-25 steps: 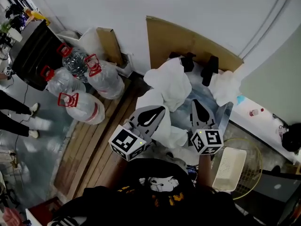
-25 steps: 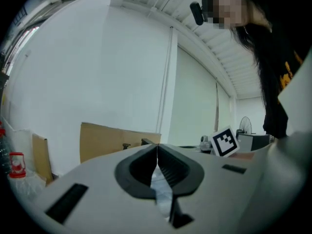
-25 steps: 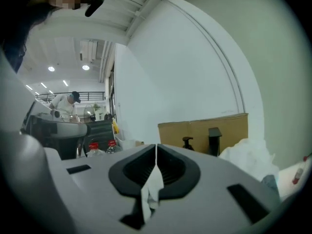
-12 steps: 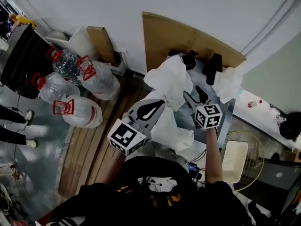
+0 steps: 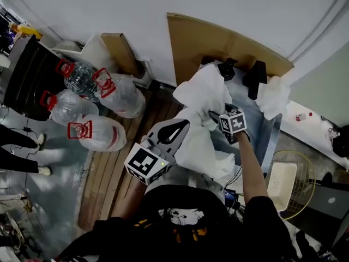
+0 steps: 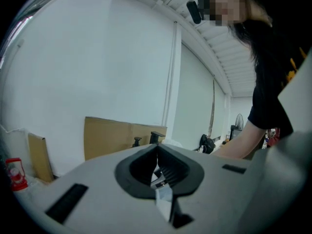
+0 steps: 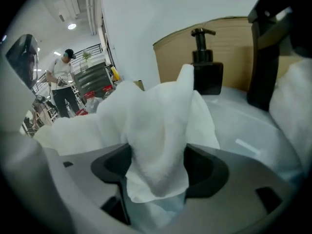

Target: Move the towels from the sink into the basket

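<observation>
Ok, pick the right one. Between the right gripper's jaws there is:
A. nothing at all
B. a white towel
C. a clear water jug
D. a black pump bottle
B: in the right gripper view a white towel fills the gap between the jaws of the right gripper, which have just been opening and stand wide around it. The black pump bottle stands well beyond them.

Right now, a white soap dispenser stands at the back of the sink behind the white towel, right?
Not quite: the soap dispenser is black, as the right gripper view shows. It does stand at the back of the sink, behind the white towel.
</observation>
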The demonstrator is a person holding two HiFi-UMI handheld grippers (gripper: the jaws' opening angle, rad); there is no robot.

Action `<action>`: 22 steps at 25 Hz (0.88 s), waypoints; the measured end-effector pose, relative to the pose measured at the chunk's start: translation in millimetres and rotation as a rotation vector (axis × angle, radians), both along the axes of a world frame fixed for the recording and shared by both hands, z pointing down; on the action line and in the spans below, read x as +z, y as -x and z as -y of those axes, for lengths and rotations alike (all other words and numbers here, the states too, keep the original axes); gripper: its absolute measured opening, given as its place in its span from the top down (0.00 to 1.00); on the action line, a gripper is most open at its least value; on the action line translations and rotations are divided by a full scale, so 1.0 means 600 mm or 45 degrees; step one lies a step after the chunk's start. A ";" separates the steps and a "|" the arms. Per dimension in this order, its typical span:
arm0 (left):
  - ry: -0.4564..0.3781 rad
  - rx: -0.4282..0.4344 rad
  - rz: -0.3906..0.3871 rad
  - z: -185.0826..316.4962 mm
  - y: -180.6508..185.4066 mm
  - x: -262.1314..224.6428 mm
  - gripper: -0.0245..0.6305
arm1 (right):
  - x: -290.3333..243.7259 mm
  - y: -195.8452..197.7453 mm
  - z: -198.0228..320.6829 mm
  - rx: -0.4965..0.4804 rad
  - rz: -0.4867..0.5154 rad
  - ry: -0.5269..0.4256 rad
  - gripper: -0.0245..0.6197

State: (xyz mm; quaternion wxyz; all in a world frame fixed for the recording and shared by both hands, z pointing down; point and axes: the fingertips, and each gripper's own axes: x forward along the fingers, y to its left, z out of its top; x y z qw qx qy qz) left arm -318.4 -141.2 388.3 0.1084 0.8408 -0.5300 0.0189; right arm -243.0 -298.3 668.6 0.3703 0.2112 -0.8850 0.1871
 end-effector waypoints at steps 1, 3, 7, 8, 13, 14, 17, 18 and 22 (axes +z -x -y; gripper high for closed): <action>0.011 -0.003 -0.002 0.000 0.004 0.004 0.95 | 0.010 0.004 -0.002 0.013 -0.006 0.017 0.45; 0.029 -0.007 -0.006 0.000 0.012 0.013 0.95 | 0.026 0.010 0.000 0.057 -0.029 0.039 0.49; 0.045 -0.003 -0.013 0.000 0.024 0.026 0.95 | 0.006 0.016 0.003 0.133 -0.036 0.004 0.76; 0.046 0.000 -0.015 0.001 0.025 0.028 0.95 | -0.011 0.015 0.002 0.143 -0.019 -0.021 0.80; 0.029 0.024 -0.028 0.012 0.027 0.030 0.95 | -0.140 0.019 -0.003 0.178 0.174 -0.128 0.84; 0.024 0.031 -0.032 0.016 0.026 0.029 0.95 | -0.168 0.020 -0.003 0.181 0.200 -0.154 0.85; 0.009 0.055 -0.041 0.027 0.020 0.023 0.95 | -0.247 0.023 -0.010 0.183 0.265 -0.233 0.85; 0.003 0.065 -0.041 0.030 0.017 0.020 0.95 | -0.271 0.024 -0.014 0.185 0.293 -0.257 0.85; -0.027 0.104 -0.036 0.042 0.000 0.004 0.95 | -0.358 0.013 -0.033 0.227 0.413 -0.344 0.85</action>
